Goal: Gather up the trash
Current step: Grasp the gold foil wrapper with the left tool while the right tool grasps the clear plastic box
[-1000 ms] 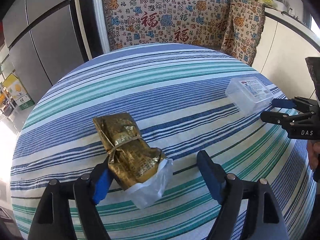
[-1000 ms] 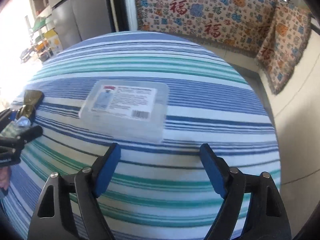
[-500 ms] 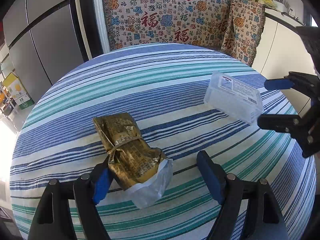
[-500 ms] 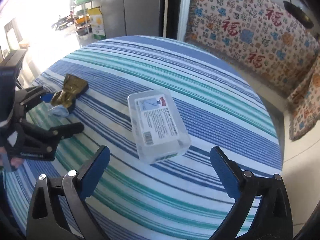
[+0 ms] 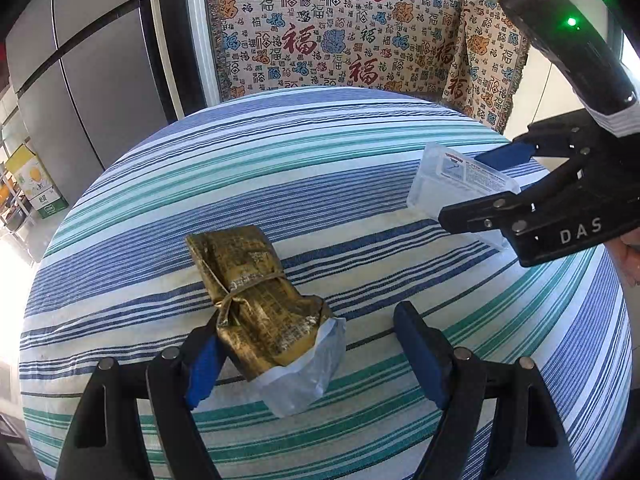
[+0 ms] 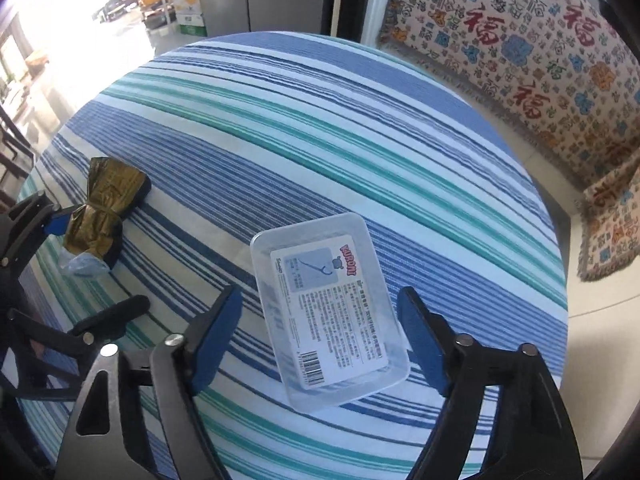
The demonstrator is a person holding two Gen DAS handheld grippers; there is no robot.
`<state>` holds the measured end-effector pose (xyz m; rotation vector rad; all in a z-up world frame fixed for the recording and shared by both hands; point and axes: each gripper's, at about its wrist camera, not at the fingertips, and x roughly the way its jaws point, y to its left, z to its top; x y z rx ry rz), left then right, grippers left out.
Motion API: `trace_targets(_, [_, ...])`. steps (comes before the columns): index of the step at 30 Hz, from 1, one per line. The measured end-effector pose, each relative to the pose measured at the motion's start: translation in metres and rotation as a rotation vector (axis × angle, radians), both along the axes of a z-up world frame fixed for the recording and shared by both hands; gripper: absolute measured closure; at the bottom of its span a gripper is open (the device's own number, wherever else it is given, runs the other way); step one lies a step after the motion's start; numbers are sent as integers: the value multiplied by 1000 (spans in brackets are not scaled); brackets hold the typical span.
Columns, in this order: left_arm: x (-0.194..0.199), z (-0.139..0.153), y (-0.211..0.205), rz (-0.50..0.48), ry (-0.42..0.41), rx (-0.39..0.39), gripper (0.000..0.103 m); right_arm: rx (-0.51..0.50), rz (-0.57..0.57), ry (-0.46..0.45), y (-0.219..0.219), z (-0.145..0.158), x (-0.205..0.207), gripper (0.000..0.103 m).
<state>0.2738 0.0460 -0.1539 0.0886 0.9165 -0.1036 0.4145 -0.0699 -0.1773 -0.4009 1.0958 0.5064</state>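
The right gripper now has its two blue-padded fingers on either side of a clear plastic box with a printed label. Its jaws are closing, with the box between them, but a gap shows at the left pad, so there is no grip yet. A second ago this gripper sat short of the box, which lay crosswise ahead of it. Since then it has swung round and rolled, so the box now runs lengthwise between the fingers. The box rests on the striped tablecloth toward the table's right side.

The left gripper has not moved. Its jaws stand wide, and its left pad touches a gold foil wrapper tied with string, with a scrap of white plastic sticking out underneath. The right pad is well clear, so nothing is held.

Both pieces of trash are still on the table. The right side looks lined up to pick up the box; the wrapper seems next.
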Motion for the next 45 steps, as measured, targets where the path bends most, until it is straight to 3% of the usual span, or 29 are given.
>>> trace_targets(2, [0, 0, 1, 0, 0, -1, 22, -4, -21, 6, -4, 0, 0, 33])
trace_targets(9, [-1, 0, 3, 1, -3, -13, 23, 4, -145, 86, -36, 2, -30, 34])
trace_targets(14, [-20, 8, 39, -62, -5, -201, 23, 25, -146, 124, -60, 5, -80, 34])
trace_targets(20, [-38, 20, 67, -57, 12, -295, 23, 66, -171, 136, -82, 1, -107, 34])
trace_targets(24, [-20, 26, 52, -64, 53, -260, 23, 91, -192, 163, -88, 1, -105, 33])
trace_targets(28, [6, 20, 46, -8, 93, -194, 23, 67, -179, 183, -89, 5, -100, 23])
trace_targets(32, [21, 14, 46, 34, 126, -153, 24, 35, -153, 191, -84, 5, -100, 22])
trace_targets(34, [23, 15, 43, 37, 119, -126, 44, 29, -155, 183, -83, 4, -100, 22])
trace_targets(35, [24, 15, 42, 32, 124, -122, 53, 34, -161, 176, -84, 4, -99, 25])
trace_targets(37, [21, 15, 40, 20, 114, -112, 59, 62, -153, 172, -87, 7, -102, 40])
trace_targets(45, [-11, 26, -5, -98, 73, -143, 60, 144, -203, 105, -107, 28, -129, 41])
